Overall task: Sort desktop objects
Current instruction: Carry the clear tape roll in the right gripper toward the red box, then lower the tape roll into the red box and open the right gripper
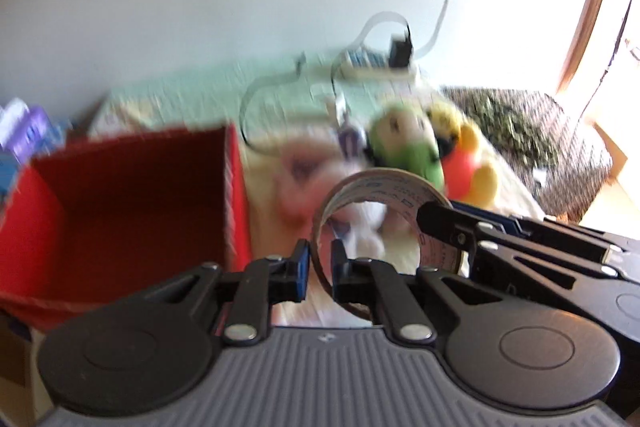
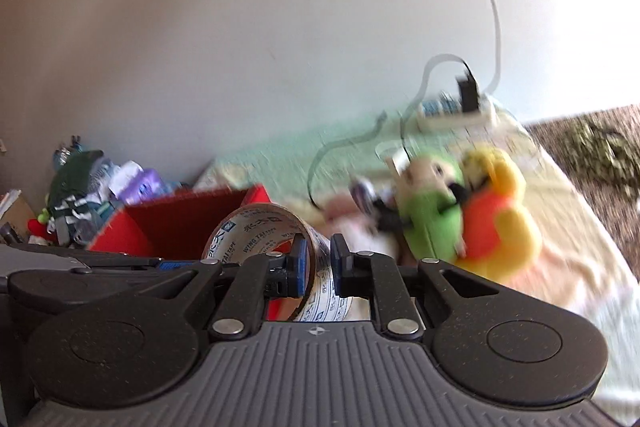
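The roll of packing tape (image 1: 384,219) is held in the air beside the red box (image 1: 120,203), over the table. The left gripper (image 1: 320,267) pinches its near wall, and the right gripper (image 2: 320,265) clamps the opposite wall. The roll looks light, stiff and smooth, so the ring wall seems the best place to hold. The box seems empty inside.
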The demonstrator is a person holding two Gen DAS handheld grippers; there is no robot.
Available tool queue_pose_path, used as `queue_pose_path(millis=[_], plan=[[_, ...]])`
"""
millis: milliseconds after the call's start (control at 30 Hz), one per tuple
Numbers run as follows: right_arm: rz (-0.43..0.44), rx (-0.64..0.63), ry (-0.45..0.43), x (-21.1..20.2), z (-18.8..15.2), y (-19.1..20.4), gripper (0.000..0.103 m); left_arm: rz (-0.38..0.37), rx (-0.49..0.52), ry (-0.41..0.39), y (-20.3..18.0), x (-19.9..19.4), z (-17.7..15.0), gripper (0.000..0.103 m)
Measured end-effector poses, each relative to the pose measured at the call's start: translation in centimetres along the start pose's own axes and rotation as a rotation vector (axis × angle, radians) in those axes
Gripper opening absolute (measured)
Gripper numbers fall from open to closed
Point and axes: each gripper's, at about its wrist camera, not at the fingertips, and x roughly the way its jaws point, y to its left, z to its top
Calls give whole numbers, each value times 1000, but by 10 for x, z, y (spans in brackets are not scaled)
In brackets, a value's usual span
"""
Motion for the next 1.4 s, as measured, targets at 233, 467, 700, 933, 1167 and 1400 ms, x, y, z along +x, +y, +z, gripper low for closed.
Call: queue_pose_path(millis=[233,467,700,933,1167,1400], plan=[[123,-41,0,49,33,52,15,86,-17,-85,64,-25,29,4],[156,-22,215,141,18,121,13,145,-65,29,167,12,26,4],[102,51,446,220,-2,154,12,151,-90,206,254,84,19,4],[30,85,570,260,-10,163,9,115,-59,262,276,106,16,9],[-34,59,604,281,-15,172,10,9,-47,186,283,81,6,18],[44,125,609,291,-21,191,14,-53,-4,145,282,69,-10,18]])
